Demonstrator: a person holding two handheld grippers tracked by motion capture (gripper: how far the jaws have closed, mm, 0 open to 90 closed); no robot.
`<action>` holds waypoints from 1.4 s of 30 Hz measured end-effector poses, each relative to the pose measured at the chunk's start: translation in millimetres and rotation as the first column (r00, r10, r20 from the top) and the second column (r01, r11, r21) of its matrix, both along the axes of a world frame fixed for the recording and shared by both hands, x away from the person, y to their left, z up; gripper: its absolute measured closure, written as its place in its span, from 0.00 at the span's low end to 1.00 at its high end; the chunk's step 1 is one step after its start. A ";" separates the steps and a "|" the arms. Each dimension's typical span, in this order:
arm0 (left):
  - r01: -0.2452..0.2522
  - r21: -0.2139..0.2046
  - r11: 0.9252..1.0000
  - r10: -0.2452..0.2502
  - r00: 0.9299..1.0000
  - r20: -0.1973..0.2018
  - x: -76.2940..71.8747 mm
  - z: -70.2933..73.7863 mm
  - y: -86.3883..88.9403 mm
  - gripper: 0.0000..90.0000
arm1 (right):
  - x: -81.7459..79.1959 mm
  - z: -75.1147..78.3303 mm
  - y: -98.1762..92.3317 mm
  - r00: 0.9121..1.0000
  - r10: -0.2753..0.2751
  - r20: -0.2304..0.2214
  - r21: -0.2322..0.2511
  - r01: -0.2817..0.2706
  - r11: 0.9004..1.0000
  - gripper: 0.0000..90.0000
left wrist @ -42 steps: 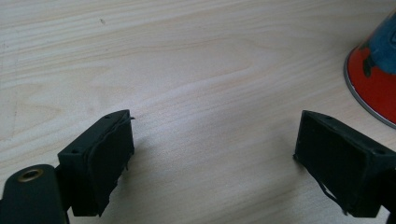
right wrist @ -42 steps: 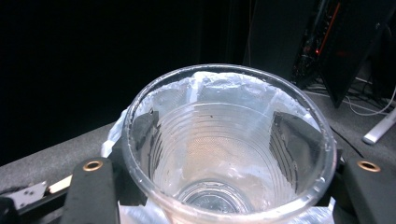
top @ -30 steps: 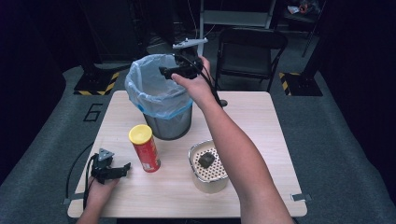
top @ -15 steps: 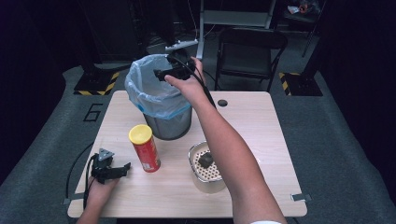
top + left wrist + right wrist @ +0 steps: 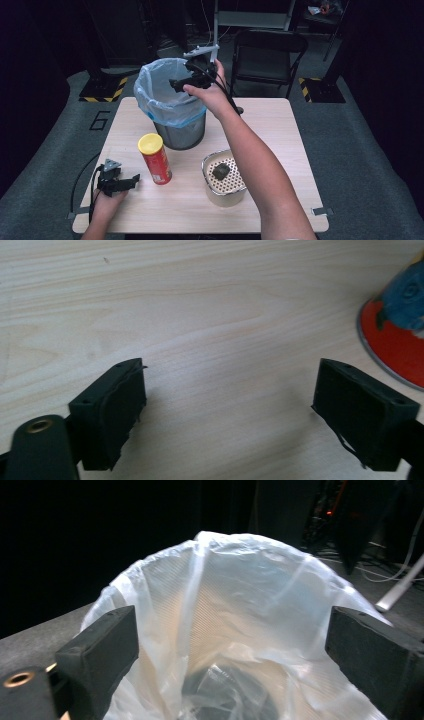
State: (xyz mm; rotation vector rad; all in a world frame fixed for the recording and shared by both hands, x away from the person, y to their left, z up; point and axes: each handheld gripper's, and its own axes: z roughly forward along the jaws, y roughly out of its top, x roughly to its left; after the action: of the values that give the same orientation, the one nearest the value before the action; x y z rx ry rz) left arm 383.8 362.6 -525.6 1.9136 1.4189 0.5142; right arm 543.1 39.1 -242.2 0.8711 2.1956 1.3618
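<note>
Right gripper [image 5: 176, 84] hung over the bin [image 5: 172, 107] at the table's [image 5: 280, 130] far left, jaws just opened wide, nothing between them; clear crumpled trash lay at the bin bottom [image 5: 225, 690]. Left gripper [image 5: 134, 181] rested on the table near the red can [image 5: 155, 158], jaws spread, empty.

The right gripper [image 5: 179, 83] has just opened its jaws wide over the lined bin [image 5: 172, 107]; nothing sits between them.
</note>
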 end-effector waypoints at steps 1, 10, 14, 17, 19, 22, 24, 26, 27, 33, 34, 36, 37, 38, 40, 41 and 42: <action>0.008 0.002 1.000 -0.008 1.000 0.002 -0.3 1.7 -0.1 0.15 | -2.6 0.4 -4.4 1.000 -0.006 0.004 0.008 0.006 1.000 0.13; 0.068 -0.063 0.996 -0.063 0.995 0.073 -12.1 24.8 -6.7 0.14 | -25.5 -4.4 -52.8 0.998 0.000 0.058 0.002 0.000 1.000 0.27; 0.122 -0.056 0.991 -0.117 0.989 0.088 -16.8 34.1 -12.3 0.14 | -33.6 -10.8 -76.4 0.998 -0.011 0.064 0.023 0.009 1.000 0.27; 0.165 -0.062 0.984 -0.159 0.983 0.091 -19.1 38.5 -15.3 0.13 | -40.3 -16.7 -90.7 0.998 -0.020 0.062 0.013 0.020 1.000 0.27; 0.204 -0.057 0.977 -0.197 0.974 0.111 -22.8 42.6 -19.2 0.13 | -42.6 -19.7 -96.2 0.998 -0.022 0.057 0.013 0.021 1.000 0.27; 0.251 -0.097 0.963 -0.236 0.961 0.142 -25.8 48.7 -26.4 0.13 | -51.6 -30.3 -111.3 0.999 -0.027 0.043 0.002 0.027 1.000 0.23; 0.262 -0.100 0.960 -0.246 0.958 0.148 -25.2 49.7 -30.3 0.13 | -57.3 -35.6 -118.2 0.999 -0.024 0.035 -0.012 0.025 1.000 0.21; 0.279 -0.099 0.955 -0.264 0.954 0.146 -23.0 49.8 -37.9 0.13 | -60.5 -38.3 -121.8 0.999 -0.025 0.034 -0.022 0.026 0.999 0.21; 0.292 -0.090 0.952 -0.278 0.951 0.139 -21.3 49.1 -41.5 0.13 | -64.1 -41.0 -125.6 0.999 -0.031 0.031 -0.030 0.032 0.999 0.21; 0.317 -0.085 0.945 -0.305 0.943 0.131 -13.0 44.0 -62.3 0.13 | -83.8 -56.3 -148.7 0.997 -0.059 0.048 -0.084 0.063 0.995 0.21; 0.315 -0.091 0.945 -0.301 0.943 0.144 -9.7 42.8 -67.2 0.13 | -89.7 -61.3 -155.6 0.996 -0.066 0.056 -0.098 0.071 0.993 0.21; 0.315 -0.081 0.946 -0.302 0.943 0.140 -7.5 42.2 -71.1 0.13 | -95.0 -66.3 -162.0 0.996 -0.074 0.056 -0.110 0.080 0.991 0.21; 0.320 -0.064 0.945 -0.309 0.941 0.138 -6.2 42.0 -72.2 0.13 | -96.9 -68.1 -164.2 0.996 -0.078 0.053 -0.106 0.083 0.991 0.21; 0.312 -0.065 0.948 -0.301 0.943 0.145 -5.8 41.0 -74.5 0.13 | -99.4 -70.3 -167.7 0.996 -0.078 0.050 -0.108 0.083 0.991 0.21; 0.305 -0.048 0.951 -0.294 0.943 0.159 -4.5 41.0 -75.8 0.13 | -104.0 -75.5 -175.1 0.995 -0.092 0.046 -0.097 0.096 0.991 0.21; 0.301 -0.060 0.952 -0.288 0.944 0.162 -4.0 41.4 -76.2 0.13 | -105.3 -77.3 -177.5 0.994 -0.098 0.040 -0.096 0.101 0.990 0.21; 0.309 -0.049 0.950 -0.297 0.940 0.169 -3.1 41.7 -75.5 0.14 | -106.7 -80.9 -181.4 0.993 -0.108 0.039 -0.091 0.111 0.990 0.22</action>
State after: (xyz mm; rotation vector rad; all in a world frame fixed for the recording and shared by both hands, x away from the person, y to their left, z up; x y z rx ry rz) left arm 380.8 287.1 -483.8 1.9375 1.0034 0.4483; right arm 436.3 -142.3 -323.2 0.9132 2.1346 1.2041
